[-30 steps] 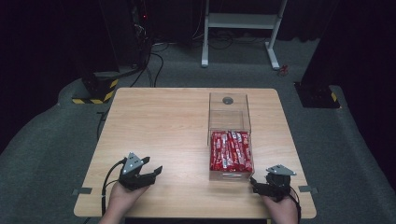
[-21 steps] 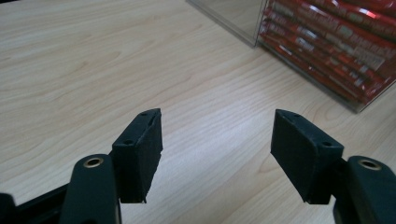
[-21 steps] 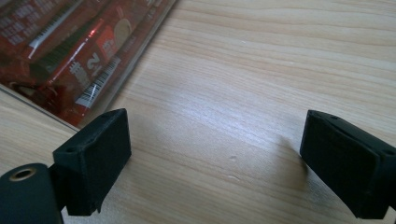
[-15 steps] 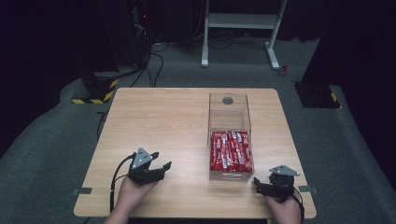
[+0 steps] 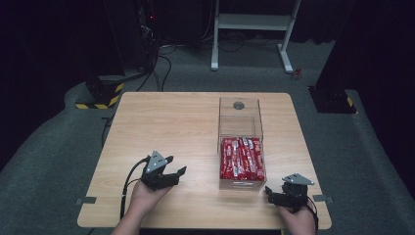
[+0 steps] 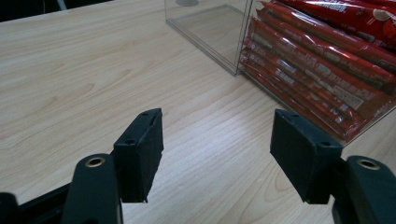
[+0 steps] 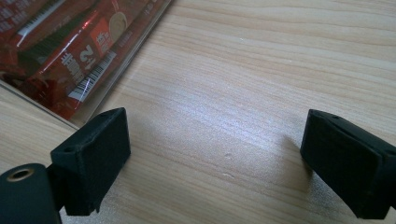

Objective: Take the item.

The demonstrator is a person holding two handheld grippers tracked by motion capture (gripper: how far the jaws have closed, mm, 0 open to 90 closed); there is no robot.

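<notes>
A clear plastic box (image 5: 240, 122) stands on the wooden table (image 5: 166, 122), right of centre. Its near half is packed with red snack packets (image 5: 242, 157); its far half looks empty apart from a small grey round spot (image 5: 239, 105). My left gripper (image 5: 176, 165) hovers left of the box, open, with nothing between its jaws. In the left gripper view the left gripper (image 6: 219, 144) faces the box wall and the packets (image 6: 322, 56) from a short way off. My right gripper (image 5: 272, 193) rests by the box's near right corner, open and empty. The right gripper (image 7: 217, 140) has the packets (image 7: 70, 42) at upper left.
A white metal stand (image 5: 254, 24) and cables lie on the dark floor beyond the table. Black equipment with yellow-black striped bases (image 5: 98, 95) stands at the far left. Small grey tape pieces (image 5: 85, 200) mark the table's near corners. Bare wood stretches left of the box.
My left gripper has moved to the right and a little away from the near edge, toward the box, with its jaws still open. The right gripper has stayed put.
</notes>
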